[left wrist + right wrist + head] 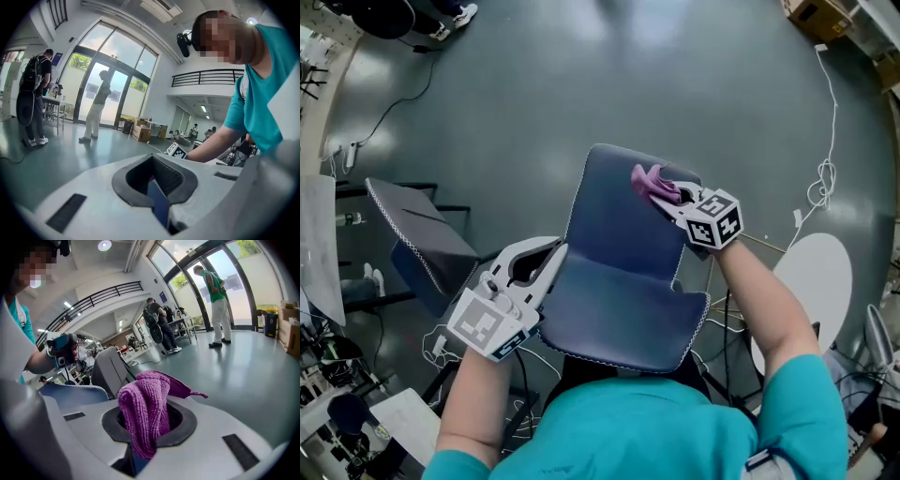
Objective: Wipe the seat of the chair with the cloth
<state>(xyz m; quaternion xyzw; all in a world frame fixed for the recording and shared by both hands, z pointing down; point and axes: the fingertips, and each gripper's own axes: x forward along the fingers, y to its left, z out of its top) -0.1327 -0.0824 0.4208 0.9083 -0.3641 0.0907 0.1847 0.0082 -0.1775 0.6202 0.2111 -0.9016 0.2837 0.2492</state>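
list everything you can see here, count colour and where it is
blue chair: one, blue, middle of the floor
cloth: one, purple, on the blue chair's far end
grey chair: one, dark grey, left of the blue chair
round table: one, white, right of the blue chair
cable: one, white, on the floor at the right
cardboard box: one, brown, top right corner
bystanders: two, one in a green top, standing by the glass doors
left hand-held gripper: one, white, shut on the blue chair's left edge
right hand-held gripper: one, white, shut on the cloth
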